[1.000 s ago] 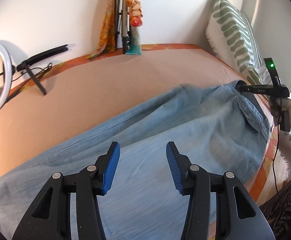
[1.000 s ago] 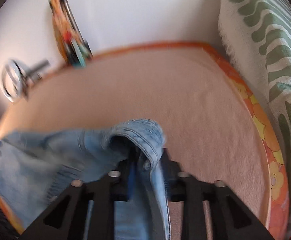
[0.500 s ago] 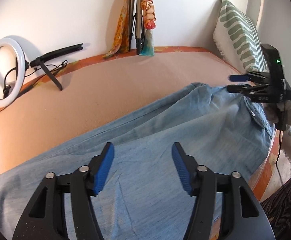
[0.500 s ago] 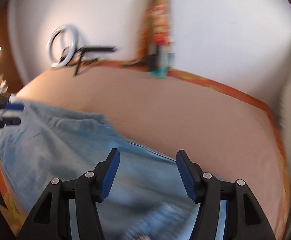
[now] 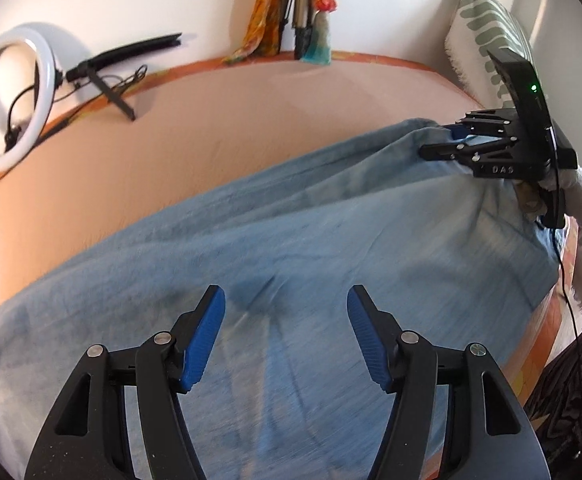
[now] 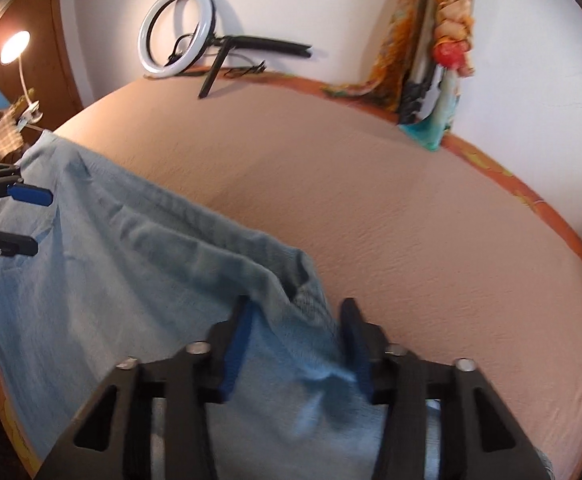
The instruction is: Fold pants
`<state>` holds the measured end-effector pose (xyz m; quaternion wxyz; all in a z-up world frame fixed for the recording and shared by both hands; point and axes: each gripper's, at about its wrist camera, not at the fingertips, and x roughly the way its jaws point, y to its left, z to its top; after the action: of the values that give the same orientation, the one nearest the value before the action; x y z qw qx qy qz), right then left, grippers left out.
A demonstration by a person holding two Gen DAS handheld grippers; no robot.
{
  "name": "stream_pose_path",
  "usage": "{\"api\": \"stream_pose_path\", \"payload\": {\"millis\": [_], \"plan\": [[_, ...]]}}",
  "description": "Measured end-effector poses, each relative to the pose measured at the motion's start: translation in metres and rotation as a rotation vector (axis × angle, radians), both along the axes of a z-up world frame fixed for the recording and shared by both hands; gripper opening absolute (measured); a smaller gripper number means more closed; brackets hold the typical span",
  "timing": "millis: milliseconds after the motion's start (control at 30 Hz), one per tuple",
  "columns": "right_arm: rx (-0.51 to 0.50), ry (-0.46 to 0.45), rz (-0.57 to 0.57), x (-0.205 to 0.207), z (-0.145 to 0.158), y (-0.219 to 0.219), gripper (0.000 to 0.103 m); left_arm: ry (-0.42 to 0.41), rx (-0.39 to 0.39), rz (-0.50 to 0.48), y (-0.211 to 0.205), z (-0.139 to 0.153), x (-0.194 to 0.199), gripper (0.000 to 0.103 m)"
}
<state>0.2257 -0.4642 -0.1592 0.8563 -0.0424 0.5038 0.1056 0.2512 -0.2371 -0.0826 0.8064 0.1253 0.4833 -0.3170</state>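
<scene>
On the pink bed (image 5: 251, 128): blue jeans (image 5: 311, 248) spread flat, near the front edge. Left gripper (image 5: 286, 334) over the jeans' middle, jaws wide apart w/ nothing between, not touching cloth. Right gripper (image 6: 295, 340) at the jeans' far corner, jaws just been closing, bunched cloth between the pads. Can't tell if squeezed tight yet. Ring light (image 5: 7, 100) + striped pillow (image 5: 487, 36) by the wall.
</scene>
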Motion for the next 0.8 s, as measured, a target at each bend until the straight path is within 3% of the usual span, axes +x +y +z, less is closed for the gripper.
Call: {"api": "stream_pose_path", "payload": {"millis": [67,167,267,433,533,700,800], "plan": [[0.017,-0.007,-0.007,0.0,0.002,-0.002,0.022,0.009,0.006,0.0,0.003,-0.002,-0.001,0.063],[0.052,-0.034,-0.044,0.001,0.009,-0.01,0.009,0.015,0.013,0.002,0.006,-0.004,-0.003,0.063],[0.108,-0.063,-0.115,0.014,0.017,-0.025,0.006,0.01,0.016,0.018,0.011,-0.003,-0.002,0.063],[-0.003,-0.002,-0.091,0.033,-0.01,-0.01,0.006,0.02,-0.003,0.075,0.023,0.001,0.003,0.063],[-0.004,-0.001,-0.104,0.035,-0.007,-0.013,0.009,0.022,-0.016,0.117,0.032,0.007,0.007,0.063],[-0.03,-0.029,-0.171,0.028,0.013,-0.009,0.029,0.084,-0.143,0.219,0.06,0.032,0.015,0.063],[-0.013,-0.069,-0.184,0.019,0.034,0.0,0.037,0.041,-0.203,0.269,0.081,0.054,0.014,0.063]]}}
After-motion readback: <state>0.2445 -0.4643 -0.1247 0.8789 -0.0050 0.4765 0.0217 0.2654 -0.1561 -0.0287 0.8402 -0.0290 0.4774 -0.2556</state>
